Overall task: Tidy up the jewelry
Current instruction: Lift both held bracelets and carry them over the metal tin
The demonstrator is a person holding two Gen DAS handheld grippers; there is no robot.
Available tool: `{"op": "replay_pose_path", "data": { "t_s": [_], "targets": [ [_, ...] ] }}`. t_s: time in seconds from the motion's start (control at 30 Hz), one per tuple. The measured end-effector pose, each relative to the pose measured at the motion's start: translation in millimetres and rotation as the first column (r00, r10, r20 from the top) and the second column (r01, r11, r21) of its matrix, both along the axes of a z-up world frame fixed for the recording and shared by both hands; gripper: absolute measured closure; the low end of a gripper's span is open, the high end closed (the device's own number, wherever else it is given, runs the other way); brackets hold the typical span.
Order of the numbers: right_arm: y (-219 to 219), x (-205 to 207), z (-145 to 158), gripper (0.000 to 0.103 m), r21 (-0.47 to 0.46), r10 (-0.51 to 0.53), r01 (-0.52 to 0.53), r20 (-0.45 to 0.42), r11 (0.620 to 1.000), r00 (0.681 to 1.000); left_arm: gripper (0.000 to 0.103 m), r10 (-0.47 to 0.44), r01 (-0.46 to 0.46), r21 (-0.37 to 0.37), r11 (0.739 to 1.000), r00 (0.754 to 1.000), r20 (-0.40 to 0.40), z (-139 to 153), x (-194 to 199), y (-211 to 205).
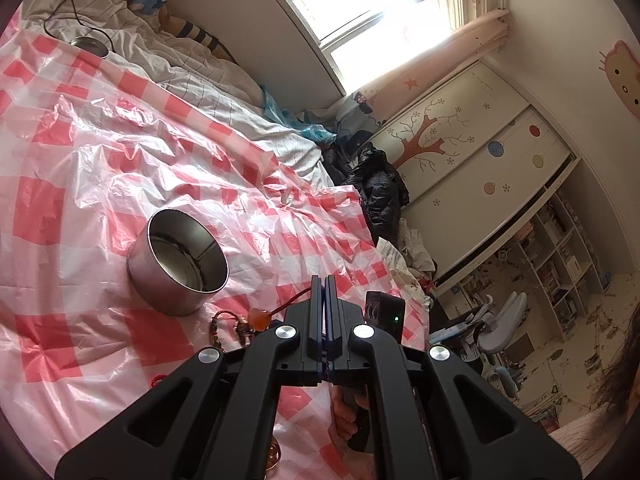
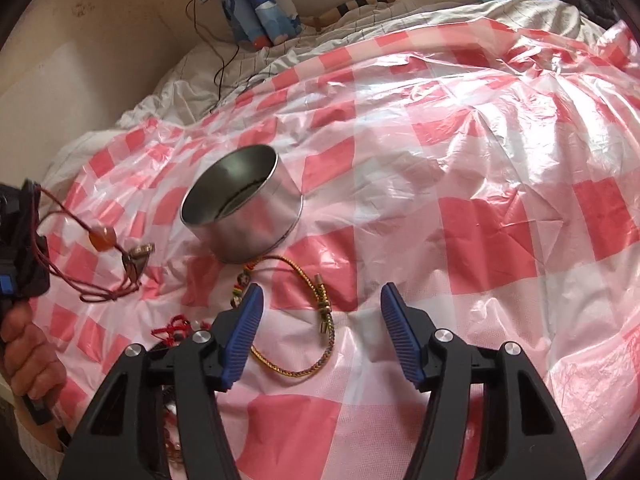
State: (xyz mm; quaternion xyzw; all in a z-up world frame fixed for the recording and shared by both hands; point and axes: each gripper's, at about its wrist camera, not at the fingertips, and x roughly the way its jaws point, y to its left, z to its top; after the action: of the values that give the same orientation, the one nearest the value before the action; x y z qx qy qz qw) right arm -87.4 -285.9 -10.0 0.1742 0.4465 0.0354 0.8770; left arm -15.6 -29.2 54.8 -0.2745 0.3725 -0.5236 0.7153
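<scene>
left gripper (image 1: pixel 325 280) jaws pressed together, pinching the red cord necklace (image 2: pixel 96 240) near the fingertips; cord trails off the left side of the fingers in the left wrist view. from the right wrist view the necklace hangs off that gripper at the far left edge, amber bead (image 2: pixel 103 238) and a small metal pendant (image 2: pixel 138 256) dangling just above the checkered plastic sheet (image 2: pixel 460 160), cord loop drooping lower.

right gripper (image 2: pixel 322 304) jaws spread wide, holding nothing, hovering over the sheet.

metal tin (image 2: pixel 244 204) sits open and upright on the sheet, between the hanging necklace and the right gripper, ahead of both. something dark lies along its inside bottom edge, can't tell what.

gold braided bracelet (image 2: pixel 316 320) lies on the sheet just in front of the tin, partly behind the right gripper's left finger. red knotted cord piece (image 2: pixel 176 328) lies near that finger's left side, beaded strand (image 2: pixel 240 284) beside it.
</scene>
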Motion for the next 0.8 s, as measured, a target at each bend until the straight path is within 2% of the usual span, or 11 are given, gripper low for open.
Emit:
{"op": "replay_pose_path", "data": {
  "t_s": [0.03,0.1,0.13,0.23,0.43,0.53,0.63,0.67,0.7,0.73,0.8],
  "targets": [
    [6,1,-3,0.057,-0.033,0.022,-0.022,-0.012,0.999,1.000,0.102,0.001,-0.001,0.001,1.000,1.000,-0.001,0,0,0],
    [19,2,-10,0.088,-0.118,0.057,-0.062,-0.045,0.991,0.997,0.102,0.000,0.000,0.007,1.000,1.000,-0.001,0,-1,-1],
    [24,0,-10,0.093,-0.156,0.069,-0.075,-0.041,0.985,0.997,0.102,-0.001,0.001,0.007,1.000,1.000,0.001,1,-1,-1],
    [28,-4,-5,0.094,-0.184,0.088,-0.087,-0.006,0.979,0.996,0.102,0.004,-0.004,0.011,1.000,1.000,0.006,2,-2,0],
    [7,-15,24,0.094,-0.043,0.047,-0.041,0.135,0.998,0.990,0.102,0.037,-0.037,0.014,0.999,0.999,-0.012,4,4,3],
    [-2,-17,36,0.096,0.004,0.012,-0.013,0.191,1.000,0.982,0.102,0.068,-0.063,0.127,0.990,0.997,-0.033,-5,6,3],
    [-8,-19,43,0.097,0.038,-0.012,0.004,0.214,0.999,0.977,0.100,0.090,-0.062,0.276,0.959,0.992,-0.091,-35,10,2],
    [-10,-18,43,0.097,0.052,-0.018,0.007,0.214,0.999,0.977,0.094,0.086,-0.046,0.304,0.951,0.989,-0.122,-45,11,1],
    [-12,-18,43,0.097,0.070,-0.025,0.010,0.214,0.997,0.976,0.082,0.080,-0.027,0.325,0.945,0.985,-0.150,-53,11,-1],
    [-13,-18,42,0.097,0.082,-0.027,0.010,0.211,0.997,0.977,0.075,0.070,-0.013,0.336,0.942,0.985,-0.159,-56,10,-4],
    [-14,-18,41,0.097,0.097,-0.030,0.010,0.206,0.995,0.978,0.056,0.040,-0.003,0.330,0.944,0.994,-0.104,-49,2,-10]
  ]
}}
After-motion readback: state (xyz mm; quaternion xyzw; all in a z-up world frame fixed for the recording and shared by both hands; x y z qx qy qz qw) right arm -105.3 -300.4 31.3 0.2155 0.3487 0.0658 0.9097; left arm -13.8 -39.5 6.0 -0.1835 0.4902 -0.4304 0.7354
